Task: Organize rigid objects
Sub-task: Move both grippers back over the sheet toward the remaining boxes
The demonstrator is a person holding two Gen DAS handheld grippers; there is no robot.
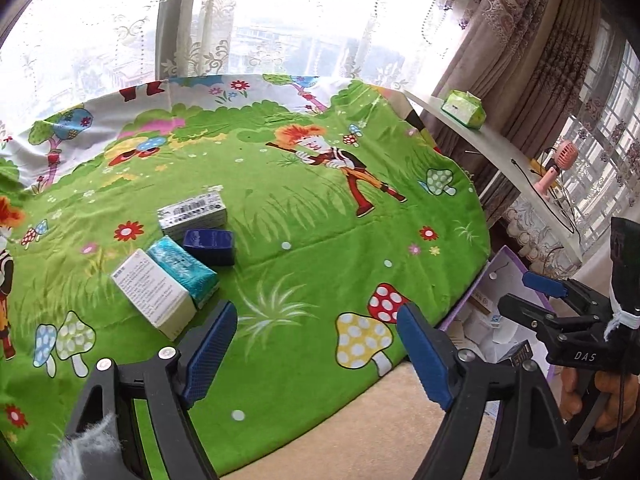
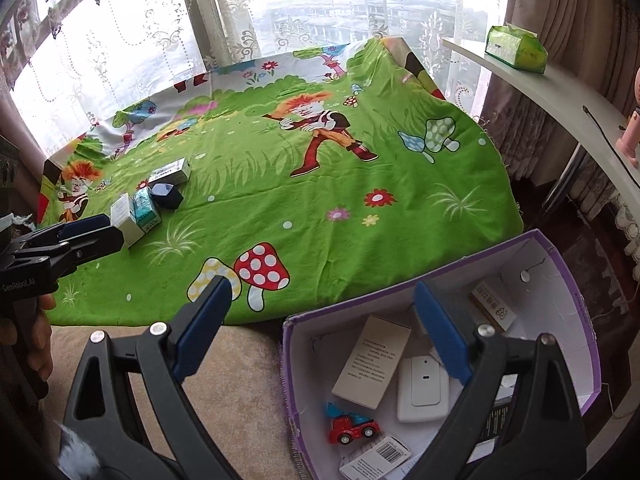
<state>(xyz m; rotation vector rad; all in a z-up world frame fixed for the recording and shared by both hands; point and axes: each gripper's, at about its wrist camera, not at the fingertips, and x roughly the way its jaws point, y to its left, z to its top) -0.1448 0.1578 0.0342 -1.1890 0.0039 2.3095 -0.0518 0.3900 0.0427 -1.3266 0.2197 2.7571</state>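
Left tongs (image 1: 316, 332) open, nothing between the pads, over the green cartoon cloth (image 1: 304, 232) near the box cluster: white box (image 1: 154, 294), teal pack (image 1: 184, 270), dark blue box (image 1: 210, 246), grey barcode box (image 1: 192, 214), all touching or just beside each other. Right tongs (image 2: 324, 326) open and empty above the purple bin (image 2: 560, 264), which holds a toy truck (image 2: 352, 430), a white switch (image 2: 422, 390) and cartons.

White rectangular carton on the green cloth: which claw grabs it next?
Left. The left claw is open just short of the white rectangular carton; the right claw hangs open over the purple cardboard box.
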